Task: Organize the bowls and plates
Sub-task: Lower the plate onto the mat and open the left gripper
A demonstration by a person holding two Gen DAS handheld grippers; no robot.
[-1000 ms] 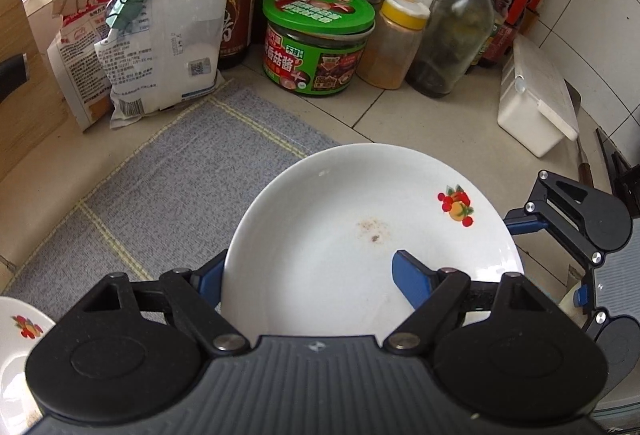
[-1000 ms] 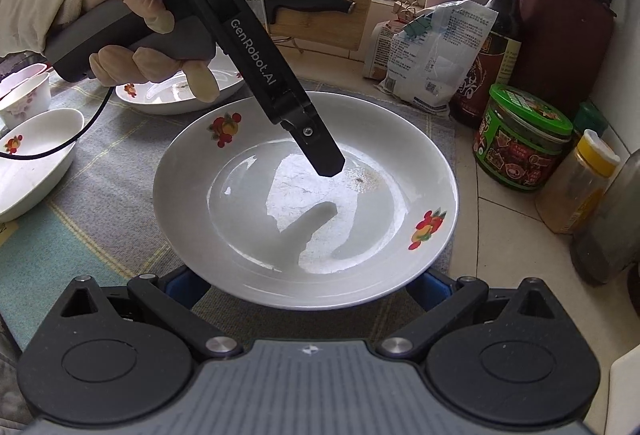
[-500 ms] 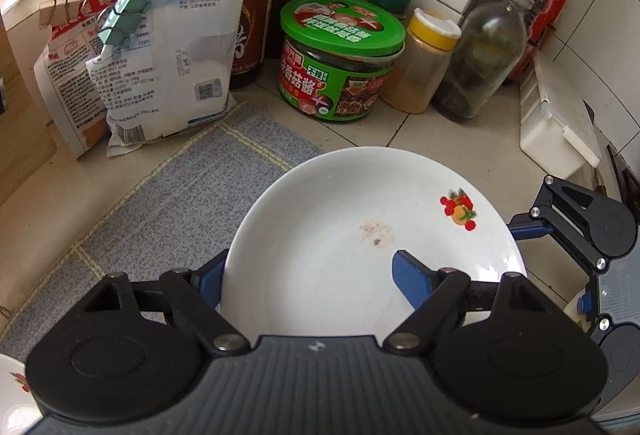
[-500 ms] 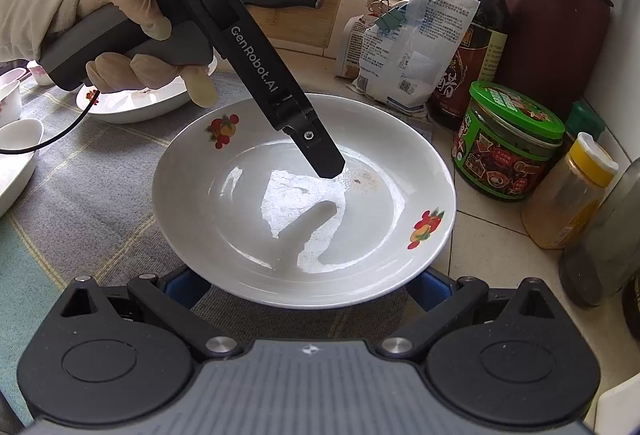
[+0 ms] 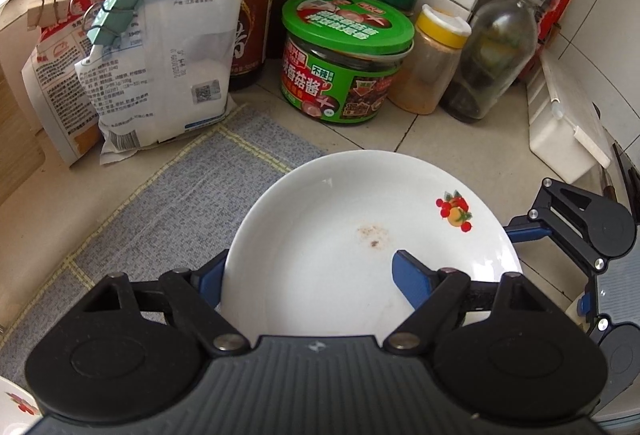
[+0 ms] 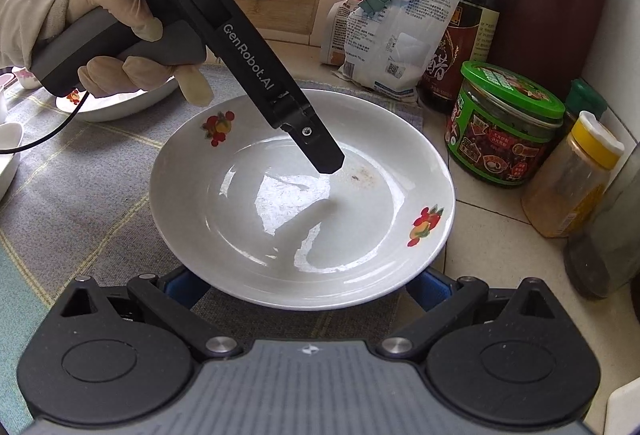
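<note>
The plate (image 6: 300,203) sits partly on the mat (image 6: 80,195), overhanging the mat's far corner onto the desk (image 5: 440,139). The left hand-held gripper (image 5: 308,275) straddles its rim, one finger inside, one outside, apparently gripping. The right hand-held gripper (image 6: 304,287) flanks the opposite rim; whether it grips cannot be told.

The left tool (image 6: 308,139) is showing white "GenRobot.AI" lettering on black, blue pads, a trailing black cable (image 6: 48,135); a pale glove (image 6: 120,35) is covering the hand.

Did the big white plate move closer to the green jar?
Yes. The plate has slid toward the green jar, closing the gap on the counter.
</note>
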